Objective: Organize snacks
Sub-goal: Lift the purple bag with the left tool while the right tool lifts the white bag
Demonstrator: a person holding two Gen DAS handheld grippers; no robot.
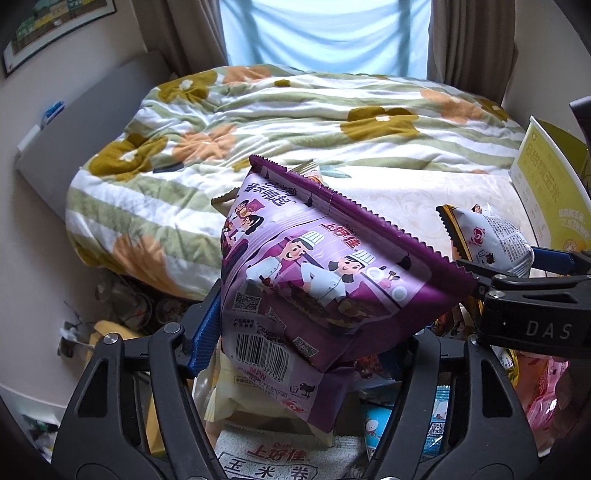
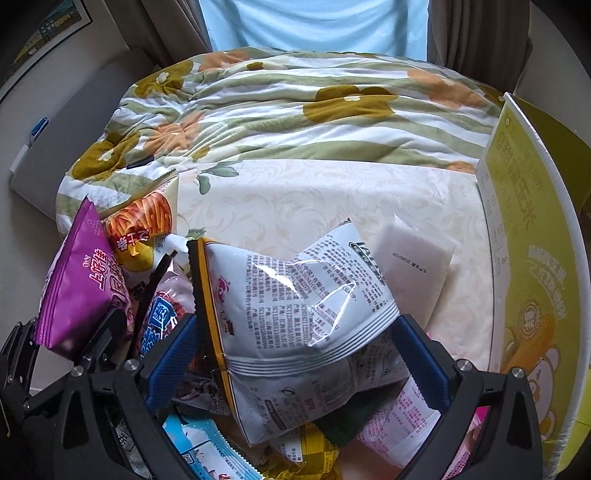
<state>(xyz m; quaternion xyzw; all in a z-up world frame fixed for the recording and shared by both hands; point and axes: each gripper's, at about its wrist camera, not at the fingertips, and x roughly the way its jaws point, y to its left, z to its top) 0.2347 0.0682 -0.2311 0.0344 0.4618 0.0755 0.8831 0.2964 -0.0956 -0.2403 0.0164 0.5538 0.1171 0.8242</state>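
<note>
Floral quilt [image 1: 258, 122], pale curtain [image 1: 325, 33], framed picture [image 1: 55, 29].

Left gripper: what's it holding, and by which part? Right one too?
The left gripper grips the purple snack bag by its lower body, sealed edge up. The right gripper straddles the white snack bag; a firm grip cannot be told.

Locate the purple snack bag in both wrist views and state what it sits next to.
The purple snack bag fills the middle of the left wrist view, between the left claw's fingers. In the right wrist view it sits far left, beside the orange snack bag.
</note>
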